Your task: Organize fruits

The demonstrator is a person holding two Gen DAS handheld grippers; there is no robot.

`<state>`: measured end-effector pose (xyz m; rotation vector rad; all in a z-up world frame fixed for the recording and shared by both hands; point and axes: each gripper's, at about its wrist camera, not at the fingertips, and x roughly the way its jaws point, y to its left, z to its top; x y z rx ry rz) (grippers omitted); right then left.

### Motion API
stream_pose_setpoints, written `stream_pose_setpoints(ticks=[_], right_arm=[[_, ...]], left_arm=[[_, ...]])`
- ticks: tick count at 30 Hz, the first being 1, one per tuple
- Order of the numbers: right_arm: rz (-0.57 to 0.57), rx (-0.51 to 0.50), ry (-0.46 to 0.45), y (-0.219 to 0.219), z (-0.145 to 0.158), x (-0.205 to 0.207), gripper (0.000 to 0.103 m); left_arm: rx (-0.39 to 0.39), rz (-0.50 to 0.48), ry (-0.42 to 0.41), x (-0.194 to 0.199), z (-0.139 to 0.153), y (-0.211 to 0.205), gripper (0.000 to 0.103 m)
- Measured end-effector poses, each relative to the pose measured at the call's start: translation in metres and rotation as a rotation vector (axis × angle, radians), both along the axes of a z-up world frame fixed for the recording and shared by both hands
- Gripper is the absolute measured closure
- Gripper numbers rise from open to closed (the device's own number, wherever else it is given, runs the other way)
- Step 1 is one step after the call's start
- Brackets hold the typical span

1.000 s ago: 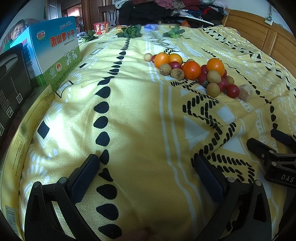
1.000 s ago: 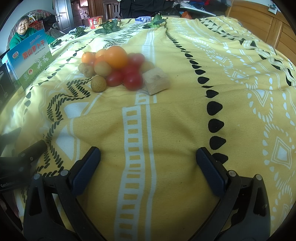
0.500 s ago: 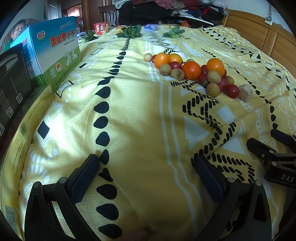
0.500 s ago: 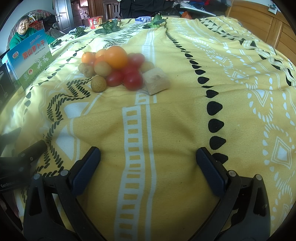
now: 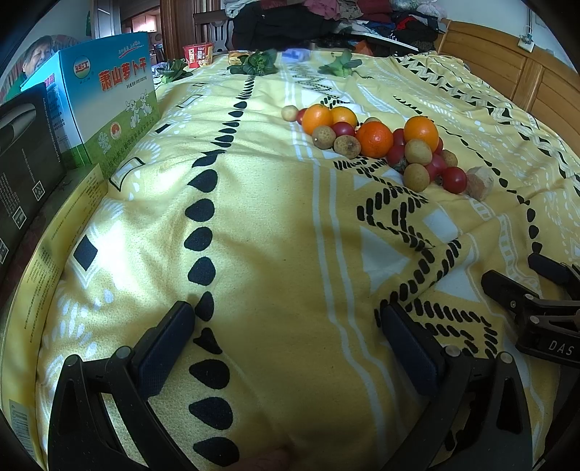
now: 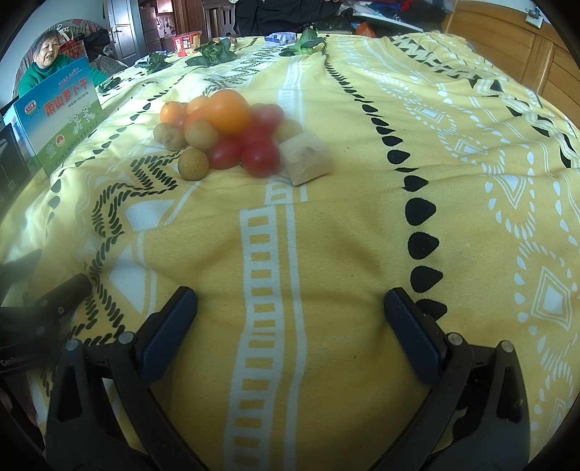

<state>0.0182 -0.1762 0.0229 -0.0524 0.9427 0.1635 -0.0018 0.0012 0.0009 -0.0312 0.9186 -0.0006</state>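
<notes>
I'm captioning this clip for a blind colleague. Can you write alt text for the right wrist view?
A pile of fruit, oranges, red tomatoes and small brown fruits, sits on a yellow patterned blanket with a tan block touching its right edge. The right gripper rests nearer the camera, jaws open and empty, well short of the pile.

A home bedroom: yellow patterned blanket [image 6: 362, 224], wooden headboard [image 5: 507, 69], piled clothes [image 5: 326, 18].
</notes>
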Motion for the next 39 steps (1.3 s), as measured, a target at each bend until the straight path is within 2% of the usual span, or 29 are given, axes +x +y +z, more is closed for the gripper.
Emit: stream_pose_setpoints(ticks=[4,8,10,13,16,17,18,23,25,27,31,33,36,39], right_arm=[[0.000,0.000,0.000,0.000,0.000,0.000,0.000],[0.000,0.001,0.000,0.000,0.000,0.000,0.000],[0.000,0.002,0.000,0.000,0.000,0.000,0.000],[0.000,0.001,0.000,0.000,0.000,-0.001,0.000],[0.000,0.002,-0.001,0.000,0.000,-0.001,0.000],[0.000,0.001,-0.001,0.000,0.000,-0.001,0.000],[0.000,0.001,-0.001,0.000,0.000,-0.001,0.000],[0.000,-0.003,0.002,0.000,-0.001,-0.001,0.000],[0.001,-0.010,0.007,-0.001,-0.003,0.000,0.000],[0.001,-0.010,0.008,0.003,0.001,-0.001,0.000],[0.006,0.014,0.011,-0.003,-0.001,0.003,0.000],[0.009,0.016,0.017,-0.003,-0.001,0.002,0.000],[0.021,0.037,0.046,-0.005,0.001,0.003,0.000],[0.058,0.116,0.063,-0.012,0.007,0.000,0.000]], left_arm=[[-0.005,0.000,0.004,-0.001,0.001,-0.001,0.000],[0.000,-0.007,0.052,-0.002,0.007,-0.002,0.000],[0.002,-0.042,0.063,-0.002,0.015,-0.007,0.005],[-0.046,-0.110,0.014,0.004,0.037,-0.014,0.013],[-0.148,-0.161,0.003,0.029,0.052,-0.022,0.022],[-0.185,-0.189,0.006,0.039,0.054,-0.026,0.035],[-0.212,-0.218,0.013,0.050,0.055,-0.031,0.045],[-0.173,-0.325,0.051,0.094,0.043,-0.071,0.052],[-0.164,-0.320,0.080,0.106,0.033,-0.079,0.054],[-0.171,-0.304,0.102,0.115,0.024,-0.081,0.061],[-0.173,-0.299,0.108,0.120,0.017,-0.081,0.068],[-0.173,-0.307,0.101,0.122,0.016,-0.083,0.079],[-0.184,-0.301,0.094,0.119,0.019,-0.079,0.079],[-0.201,-0.286,0.069,0.110,0.028,-0.069,0.079]])
